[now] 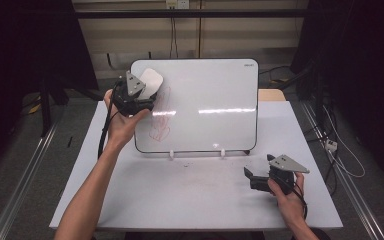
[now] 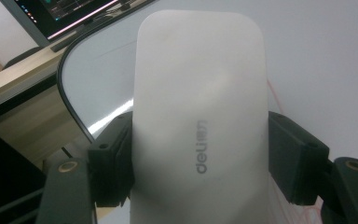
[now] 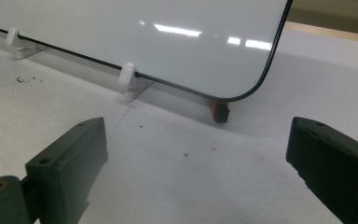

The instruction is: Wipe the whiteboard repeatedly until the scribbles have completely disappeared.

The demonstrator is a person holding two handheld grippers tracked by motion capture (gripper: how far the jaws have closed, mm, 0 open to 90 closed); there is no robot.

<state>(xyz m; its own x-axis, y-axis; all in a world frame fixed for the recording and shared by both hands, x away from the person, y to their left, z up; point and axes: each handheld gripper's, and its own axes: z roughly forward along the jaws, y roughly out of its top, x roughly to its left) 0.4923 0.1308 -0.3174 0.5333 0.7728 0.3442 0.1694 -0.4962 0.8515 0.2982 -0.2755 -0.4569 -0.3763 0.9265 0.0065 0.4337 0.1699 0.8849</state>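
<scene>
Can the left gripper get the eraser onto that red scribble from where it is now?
Probably yes: the left gripper holds the eraser against the whiteboard, just above the red scribble, nothing between.

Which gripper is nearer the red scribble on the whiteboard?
Left. The left gripper, shut on the eraser, is at the red scribble; the right gripper rests open on the table below the whiteboard's right corner.

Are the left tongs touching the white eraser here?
Touching. In the left gripper view both jaws of the left tongs press against the sides of the white eraser, no gap visible.
</scene>
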